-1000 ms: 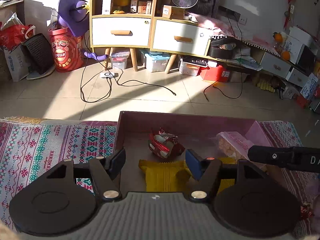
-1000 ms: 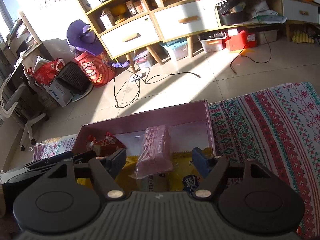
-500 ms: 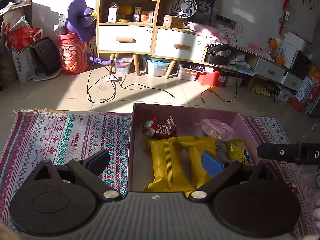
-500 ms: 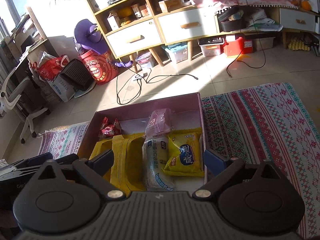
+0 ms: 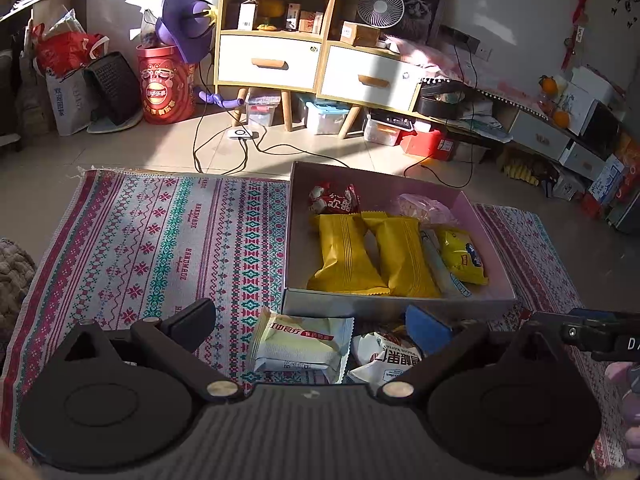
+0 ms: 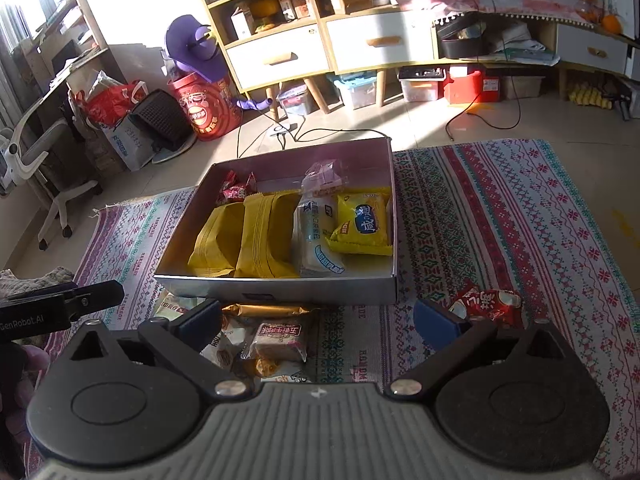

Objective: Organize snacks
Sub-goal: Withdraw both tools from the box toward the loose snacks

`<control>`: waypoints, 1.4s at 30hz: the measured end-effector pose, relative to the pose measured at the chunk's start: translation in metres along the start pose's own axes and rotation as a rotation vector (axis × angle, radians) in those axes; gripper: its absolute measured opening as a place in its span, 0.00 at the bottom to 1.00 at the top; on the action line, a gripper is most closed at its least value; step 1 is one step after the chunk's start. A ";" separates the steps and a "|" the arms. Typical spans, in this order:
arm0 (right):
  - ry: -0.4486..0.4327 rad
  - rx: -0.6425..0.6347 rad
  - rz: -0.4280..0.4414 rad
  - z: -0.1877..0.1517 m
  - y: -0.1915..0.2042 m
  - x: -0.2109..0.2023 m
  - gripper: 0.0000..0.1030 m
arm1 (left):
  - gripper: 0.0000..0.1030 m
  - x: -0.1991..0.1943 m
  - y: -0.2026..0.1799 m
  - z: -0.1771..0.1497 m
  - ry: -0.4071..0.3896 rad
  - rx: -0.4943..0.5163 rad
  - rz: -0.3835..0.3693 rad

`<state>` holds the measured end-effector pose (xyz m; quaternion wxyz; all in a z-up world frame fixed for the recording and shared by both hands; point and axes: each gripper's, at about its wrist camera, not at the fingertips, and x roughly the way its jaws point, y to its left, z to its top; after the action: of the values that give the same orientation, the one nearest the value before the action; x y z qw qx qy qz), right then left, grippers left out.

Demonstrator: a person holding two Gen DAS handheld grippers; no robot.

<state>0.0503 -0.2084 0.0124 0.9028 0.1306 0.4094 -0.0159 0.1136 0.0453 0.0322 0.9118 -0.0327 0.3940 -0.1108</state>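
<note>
Two long yellow ridged snack packets (image 5: 372, 252) are seen lying side by side in the shallow pink-walled cardboard box (image 5: 396, 304), which rests on the woven patterned rug (image 5: 160, 248). The word "HANDMADE" is woven repeatedly into the rug. Behind the yellow packets, at the box's far wall, a small red packet with white Chinese characters (image 5: 334, 202) and a clear pinkish bag of pale biscuits (image 5: 424, 206) are found. To their right a long pale blue-and-white packet (image 6: 318, 236) is laid, and beside it a yellow packet with a dark blue oval label in Chinese (image 6: 364, 226).

In front of the box's near wall, loose snacks are scattered on the rug: a white packet with a red Chinese label and a QR code (image 5: 300, 344), a white crumpled packet with red lettering (image 5: 386, 358), a slim gold-wrapped bar (image 6: 264, 311), a beige packet with a dark red label (image 6: 280, 342) and, well to the right, a red-and-white packet (image 6: 486, 304).

The left gripper (image 5: 310, 326) is held above the white packets with its jaws spread wide and nothing pinched. The right gripper (image 6: 318, 320) is shown with its jaws opening, nothing gripped between them. On the left gripper's side, seen from the right wrist, "GenRobot.AI" is printed.
</note>
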 end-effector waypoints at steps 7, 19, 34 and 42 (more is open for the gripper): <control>-0.009 -0.030 -0.028 -0.021 0.002 -0.019 0.99 | 1.00 -0.013 0.005 -0.033 0.049 -0.002 -0.012; 0.020 -0.065 -0.002 -0.069 -0.013 -0.015 0.99 | 1.00 -0.017 0.010 -0.087 0.079 -0.010 -0.041; -0.009 -0.055 -0.199 -0.080 -0.052 -0.006 0.99 | 1.00 0.003 -0.037 -0.123 0.147 0.106 -0.203; -0.004 -0.010 -0.283 -0.098 -0.081 0.009 1.00 | 0.97 0.006 -0.052 -0.140 0.082 0.197 -0.198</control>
<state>-0.0264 -0.2611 -0.0742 0.8930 0.0673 0.4219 -0.1413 0.0066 -0.0029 -0.0603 0.8784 0.0229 0.4129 -0.2395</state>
